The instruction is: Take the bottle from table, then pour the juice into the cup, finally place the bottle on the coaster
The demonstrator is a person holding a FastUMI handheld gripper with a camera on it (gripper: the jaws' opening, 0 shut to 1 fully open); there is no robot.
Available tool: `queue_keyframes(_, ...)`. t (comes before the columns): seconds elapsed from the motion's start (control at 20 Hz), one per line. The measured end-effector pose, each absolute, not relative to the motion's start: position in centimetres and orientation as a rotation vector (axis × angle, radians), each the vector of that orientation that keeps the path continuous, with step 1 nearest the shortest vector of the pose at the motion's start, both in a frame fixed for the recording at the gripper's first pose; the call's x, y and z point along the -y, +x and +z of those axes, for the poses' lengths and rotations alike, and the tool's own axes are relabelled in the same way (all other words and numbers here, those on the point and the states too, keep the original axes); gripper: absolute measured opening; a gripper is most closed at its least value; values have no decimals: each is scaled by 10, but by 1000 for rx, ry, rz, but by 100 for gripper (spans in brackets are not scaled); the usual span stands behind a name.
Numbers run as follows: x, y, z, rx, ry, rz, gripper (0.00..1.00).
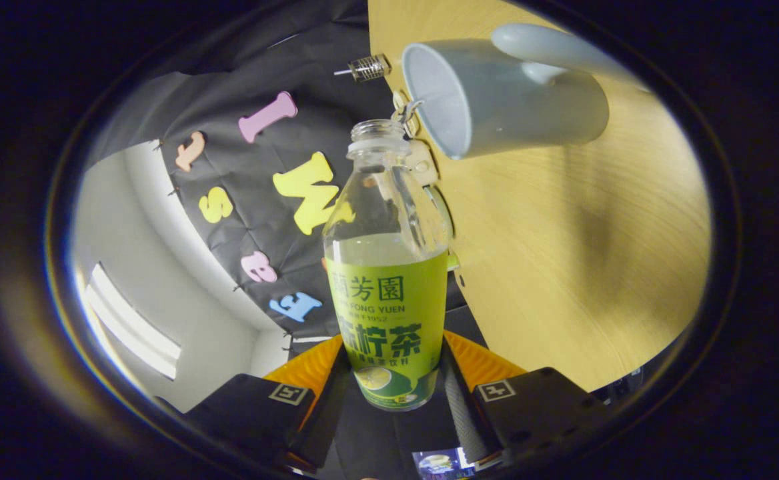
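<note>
Gripper [389, 380] clamped on bottle [386, 280], mouth near cup [496, 100] rim

Wooden table [563, 267]; black cloth wall [229, 87] behind; white wall [163, 267], bright light strip [129, 327].

The bottle [386, 280] hides its base — and the fingers' [459, 393] inner pads.

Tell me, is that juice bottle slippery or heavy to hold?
Probably a bit slippery: the bottle has a smooth clear wall and glossy label. Likely fairly heavy, being over half full. With no cap, tilting could spill it. The hand-held gripper presses it from both sides.
</note>
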State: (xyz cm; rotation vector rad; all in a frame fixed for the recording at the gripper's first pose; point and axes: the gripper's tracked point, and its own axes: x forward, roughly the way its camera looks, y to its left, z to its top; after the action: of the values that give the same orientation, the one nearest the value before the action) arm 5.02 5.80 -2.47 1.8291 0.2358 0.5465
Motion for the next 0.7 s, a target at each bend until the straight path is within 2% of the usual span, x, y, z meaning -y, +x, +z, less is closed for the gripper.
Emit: queue_keyframes(0.7, -44, 42, -5, -229, 1921, 598, 77)
